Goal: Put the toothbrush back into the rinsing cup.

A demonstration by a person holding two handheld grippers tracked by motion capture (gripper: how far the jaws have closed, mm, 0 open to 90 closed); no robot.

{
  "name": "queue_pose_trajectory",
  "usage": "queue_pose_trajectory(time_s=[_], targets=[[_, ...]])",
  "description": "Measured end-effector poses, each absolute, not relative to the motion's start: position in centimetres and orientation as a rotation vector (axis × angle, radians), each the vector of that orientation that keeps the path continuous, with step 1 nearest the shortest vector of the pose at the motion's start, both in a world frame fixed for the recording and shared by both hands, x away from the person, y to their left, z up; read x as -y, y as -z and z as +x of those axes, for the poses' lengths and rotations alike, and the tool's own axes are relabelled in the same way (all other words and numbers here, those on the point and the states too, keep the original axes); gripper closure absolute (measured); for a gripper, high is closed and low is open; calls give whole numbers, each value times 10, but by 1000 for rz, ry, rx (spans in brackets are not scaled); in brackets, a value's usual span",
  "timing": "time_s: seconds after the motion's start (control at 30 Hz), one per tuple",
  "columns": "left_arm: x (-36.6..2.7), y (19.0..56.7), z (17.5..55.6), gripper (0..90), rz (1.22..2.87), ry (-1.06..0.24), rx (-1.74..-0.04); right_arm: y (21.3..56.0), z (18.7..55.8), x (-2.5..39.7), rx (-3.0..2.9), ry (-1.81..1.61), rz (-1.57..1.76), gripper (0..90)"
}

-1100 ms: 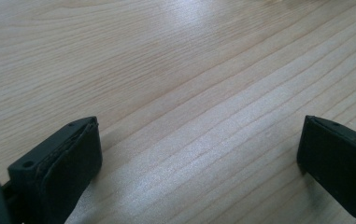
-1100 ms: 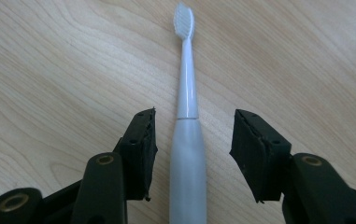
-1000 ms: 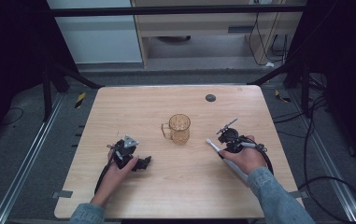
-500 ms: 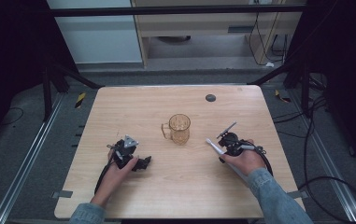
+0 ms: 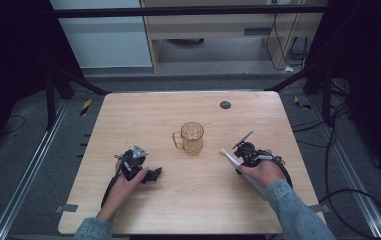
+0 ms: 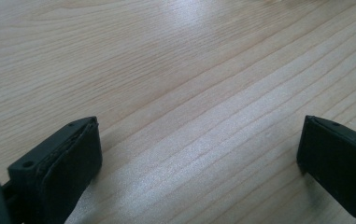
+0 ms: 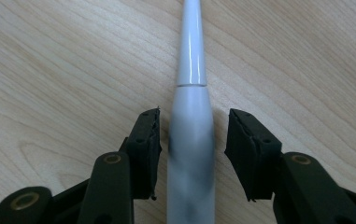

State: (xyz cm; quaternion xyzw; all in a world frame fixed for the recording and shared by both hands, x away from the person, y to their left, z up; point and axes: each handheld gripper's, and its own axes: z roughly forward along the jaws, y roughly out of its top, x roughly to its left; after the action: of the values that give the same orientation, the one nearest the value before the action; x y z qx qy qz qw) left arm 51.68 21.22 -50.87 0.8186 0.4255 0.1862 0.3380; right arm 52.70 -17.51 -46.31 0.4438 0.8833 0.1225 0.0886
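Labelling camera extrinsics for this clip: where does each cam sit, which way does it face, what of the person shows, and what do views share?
High view: above the person's side, looking forward and down on the table; shows both forearms, left gripper, right gripper, amber mug.
Left gripper view: rides the left gripper, facing bare wood; its two fingers stand wide apart.
Right gripper view: rides the right gripper, looking along the white toothbrush-like handle between its fingers, gaps either side.
Shared: the handle also shows in the high view.

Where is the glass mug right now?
In the high view, the glass mug stands mid-table, between the left gripper and right gripper, nearer the right.
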Motion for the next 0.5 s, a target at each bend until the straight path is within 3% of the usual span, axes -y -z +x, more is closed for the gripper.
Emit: queue_pose_trajectory(time_s=[0.3, 0.4, 0.5], targets=[[-212, 509, 517, 0, 2133, -485, -1108, 468, 528, 176, -2635, -360, 1339, 581], [-212, 509, 517, 0, 2133, -485, -1108, 468, 528, 175, -2640, -358, 1339, 658], [-212, 509, 517, 0, 2133, -485, -1108, 467, 528, 176, -2646, -356, 1329, 666]])
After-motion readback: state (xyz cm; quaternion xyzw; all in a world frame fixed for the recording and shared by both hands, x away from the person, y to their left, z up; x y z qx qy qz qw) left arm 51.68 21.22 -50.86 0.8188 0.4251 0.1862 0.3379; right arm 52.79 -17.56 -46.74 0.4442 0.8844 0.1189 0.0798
